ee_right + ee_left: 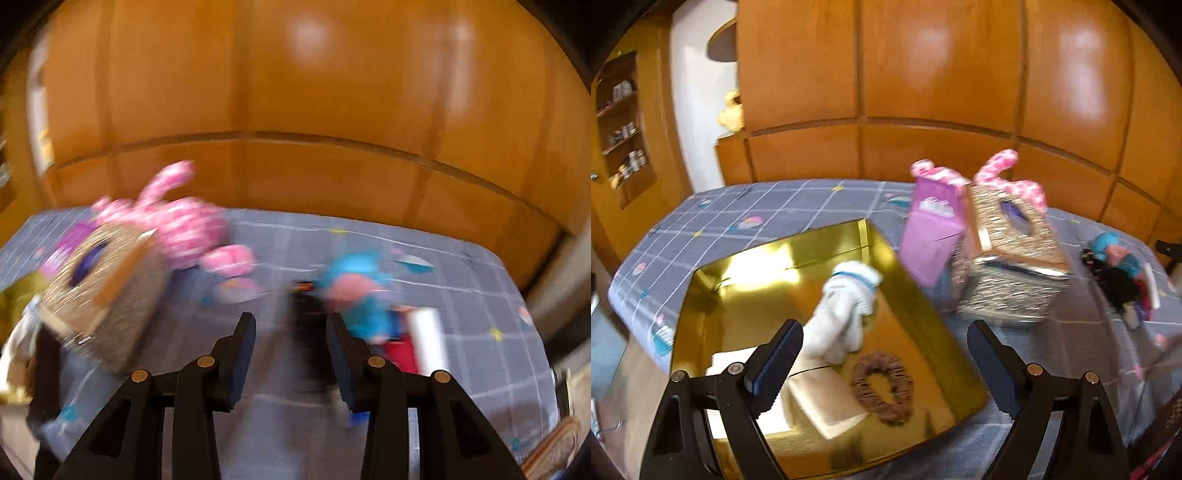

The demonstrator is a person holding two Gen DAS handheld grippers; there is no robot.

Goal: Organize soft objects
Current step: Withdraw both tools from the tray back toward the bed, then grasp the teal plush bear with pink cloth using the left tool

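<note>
A gold box (923, 314) lies open on the bed. Inside it are a white sock (846, 306), a brown scrunchie (882, 391) and a pale card. My left gripper (884, 369) is open and empty, just above the box's near side. My right gripper (290, 354) is open and empty, pointing at a blurred pile of soft things: a blue and pink plush (362, 295) and a black item (306, 332). The same pile shows at the right in the left wrist view (1119, 273). A pink spotted plush rabbit (184, 225) lies behind a glittery box (103, 295).
A glittery box (1012, 258) and a purple carton (934, 229) stand mid-bed, right of the gold box. The bed has a grey checked sheet (798, 210). Wooden panel walls (942, 92) run behind it. A shelf (624, 129) is at the far left.
</note>
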